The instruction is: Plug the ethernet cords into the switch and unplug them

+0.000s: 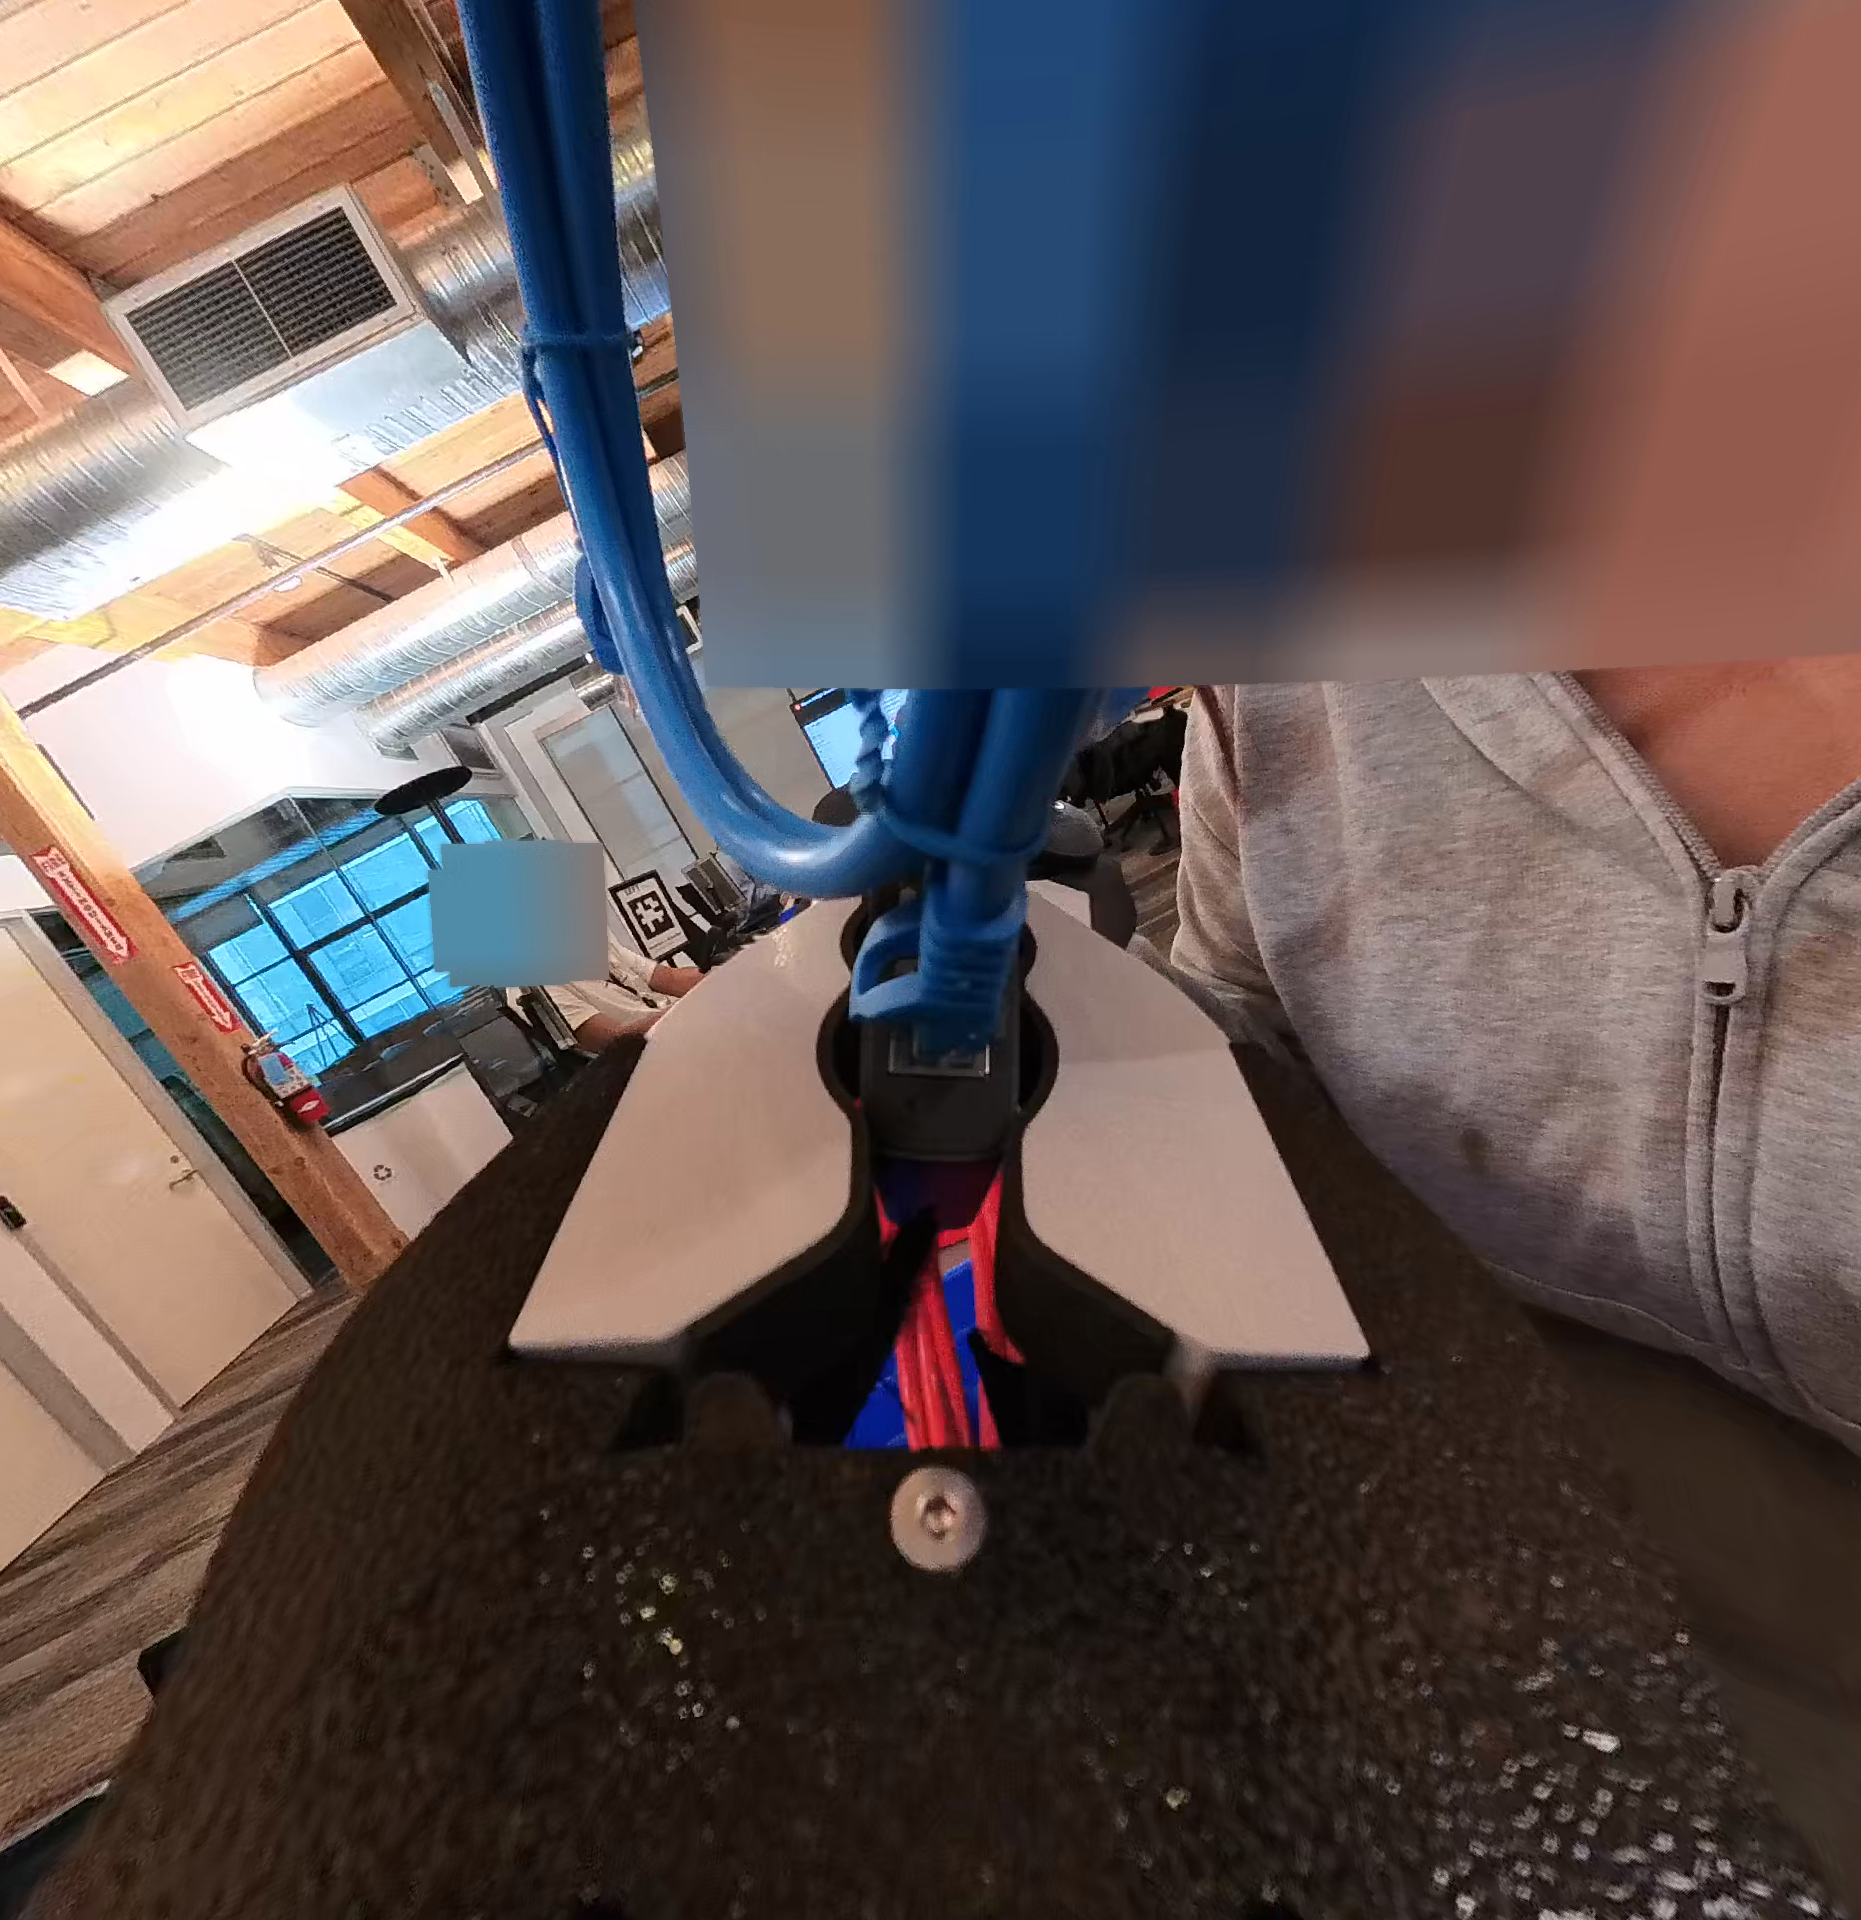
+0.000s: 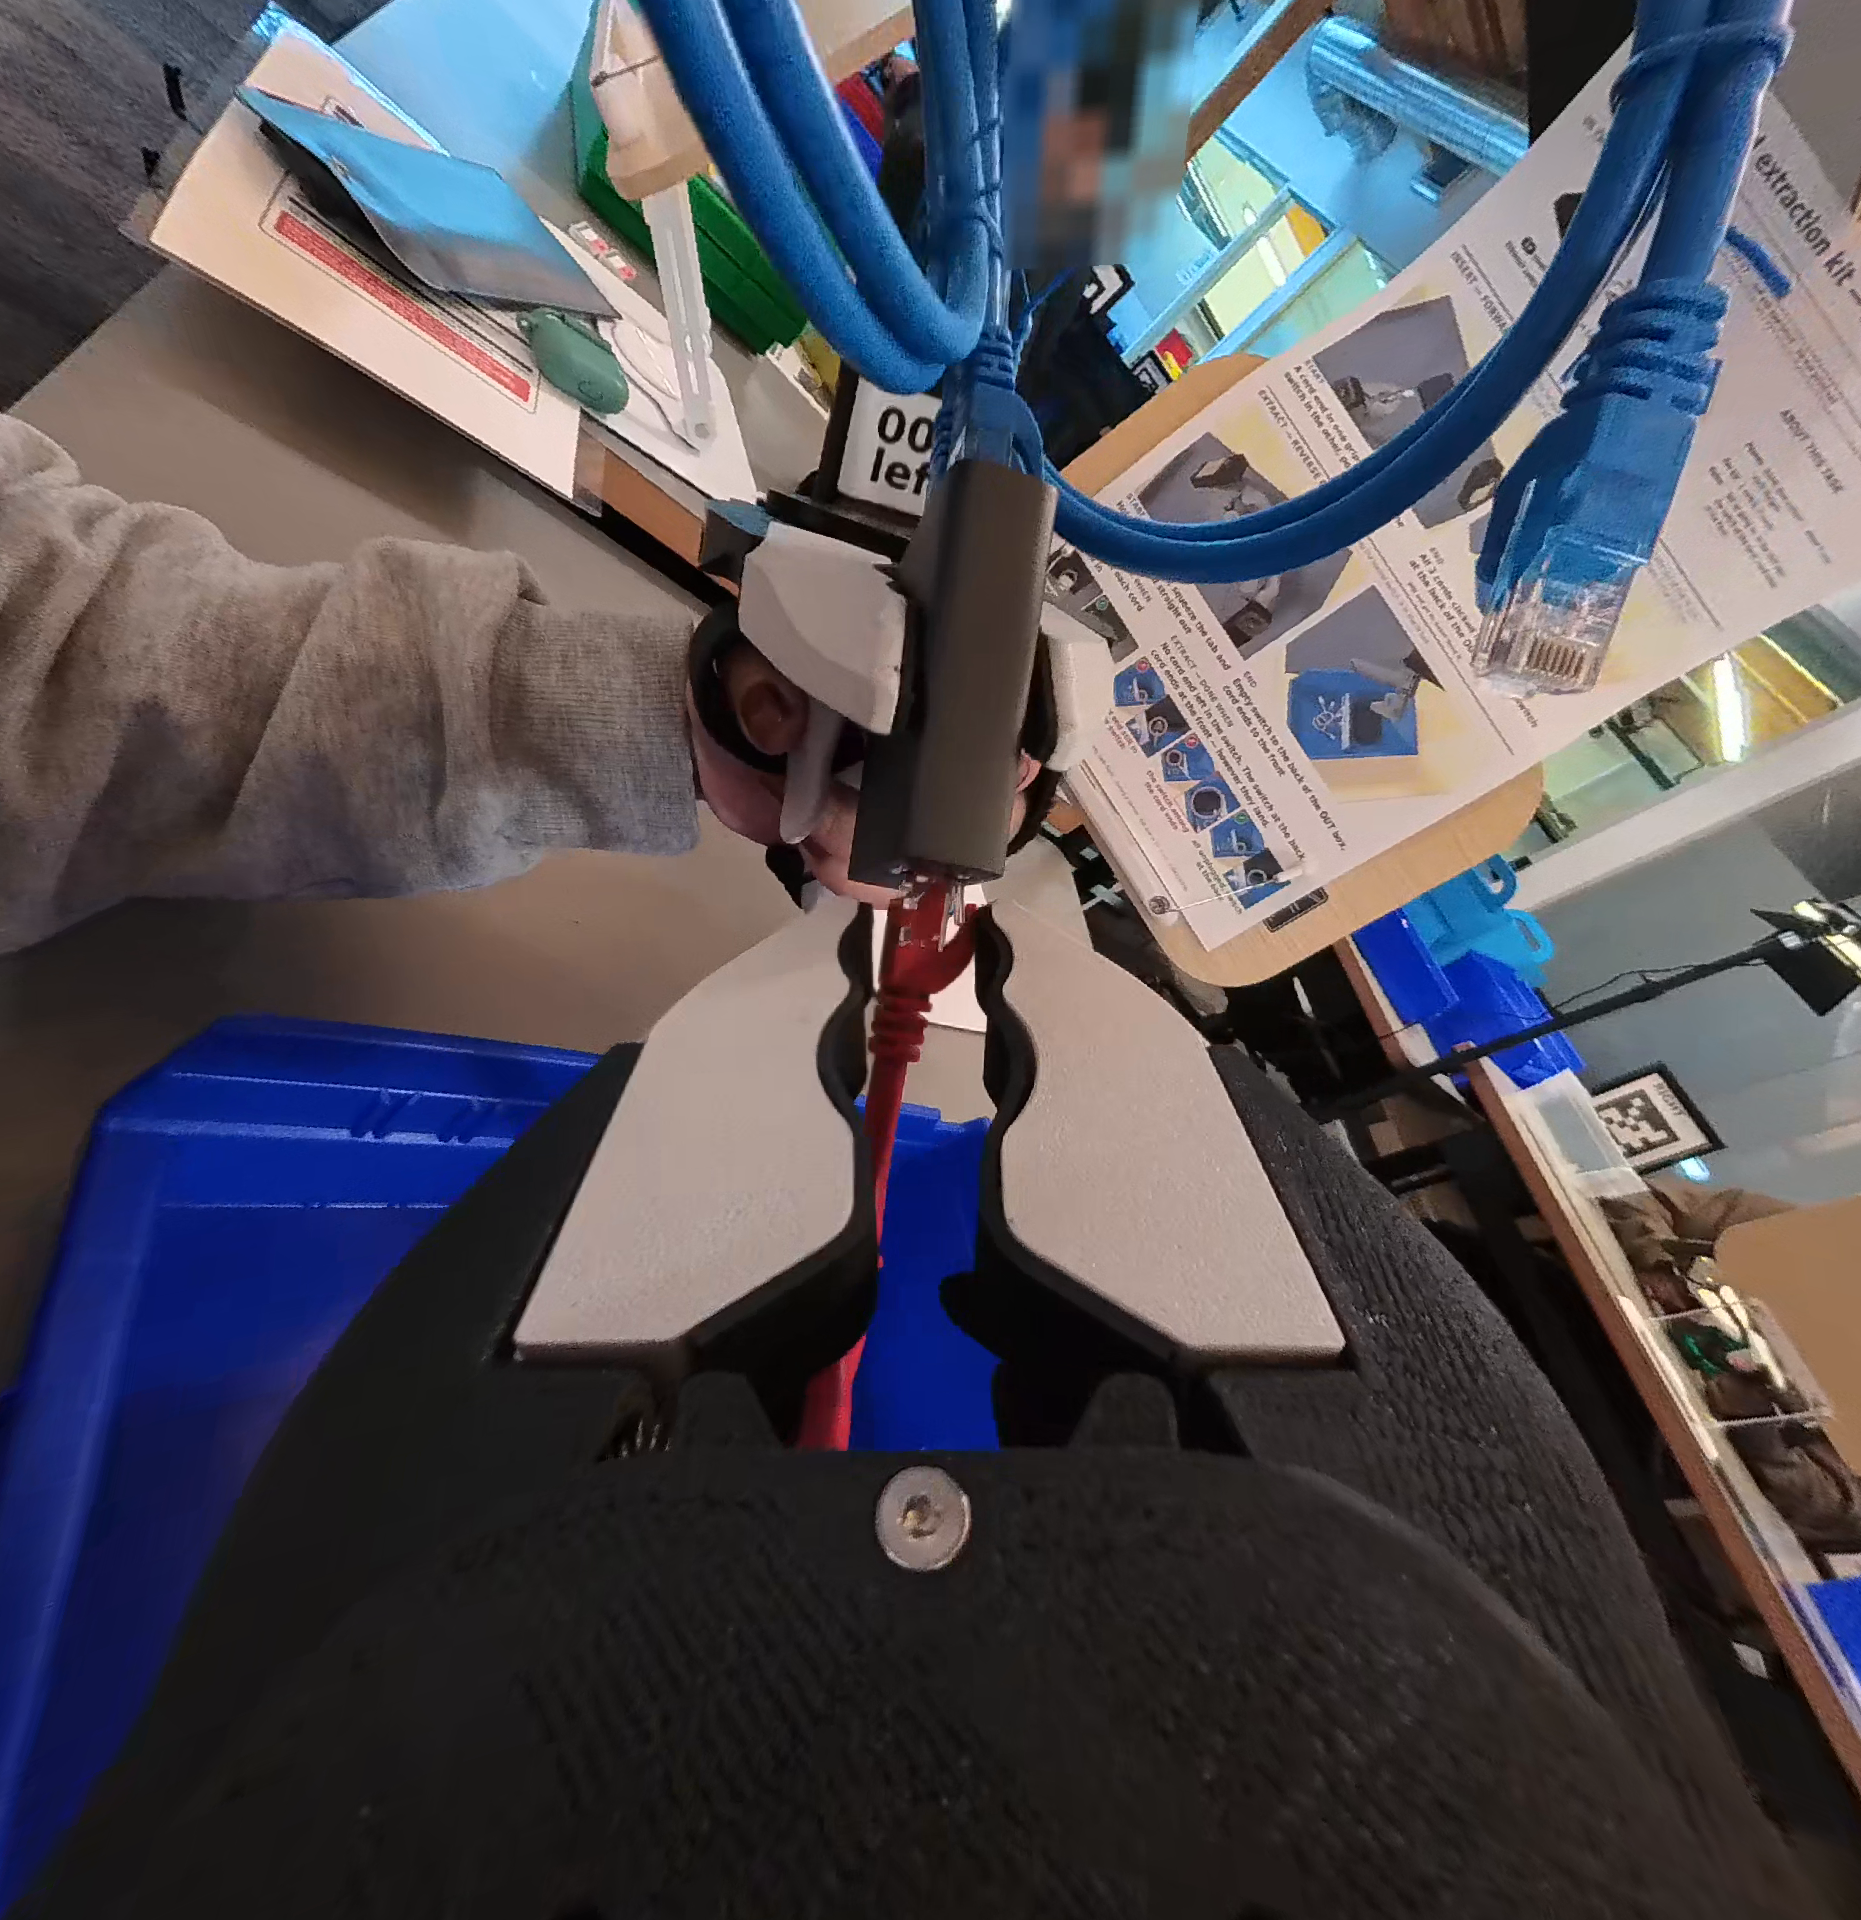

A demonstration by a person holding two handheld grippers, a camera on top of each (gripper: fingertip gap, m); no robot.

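Blue bin (image 2: 282, 1195) lies under everything. Dark switch (image 2: 957, 665), long axis toward the right gripper (image 2: 926, 935), is clamped in the left gripper (image 2: 967, 623). Right fingers pinch the red plug (image 2: 921, 935) at its near port. Blue cords (image 2: 874, 260) hang from the far end

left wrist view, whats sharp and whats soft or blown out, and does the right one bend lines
Left wrist view: the blue plug at the switch is fairly sharp, the nearer blue cords soft, the ceiling light patch blown out. Right wrist view: wide-angle bowing curves the blue bin rim; the red plug is crisp.
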